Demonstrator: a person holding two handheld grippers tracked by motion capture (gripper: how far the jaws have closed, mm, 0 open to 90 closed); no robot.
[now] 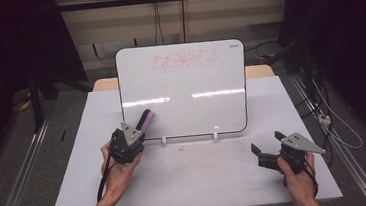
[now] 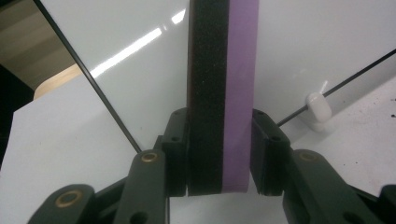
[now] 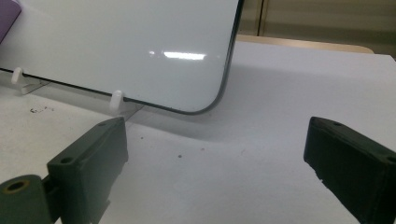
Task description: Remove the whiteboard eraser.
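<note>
The left claw [image 1: 140, 128] pinches a purple eraser [image 1: 146, 120] by its lower end, black felt on one side and purple backing on the other, both jaws pressed flat against it in the left gripper view [image 2: 223, 149]. The eraser points toward 1 o'clock and sits in front of the lower left part of the whiteboard [image 1: 182, 90]; whether it touches the surface I cannot tell. The red scribble [image 1: 182, 59] to be wiped lies well above it, near the board's top edge at 12 o'clock.

The main risk, as I judge it, is the board itself — it stands on two small white clips [image 1: 164, 141], and a hard push high up could tip it backward or slide it off them. A grip so low on the eraser may also let it twist between the jaws once the felt drags, so the wipe would smear rather than clear.

The right claw [image 1: 270, 151] rests at 4 o'clock on the table [image 1: 203, 181], jaws spread wide with nothing between them, near the board's lower right corner [image 3: 212, 105]. It is free to steady the board. Dark specks dot the table in front of the clips. Nothing stands between the eraser and the scribble.
</note>
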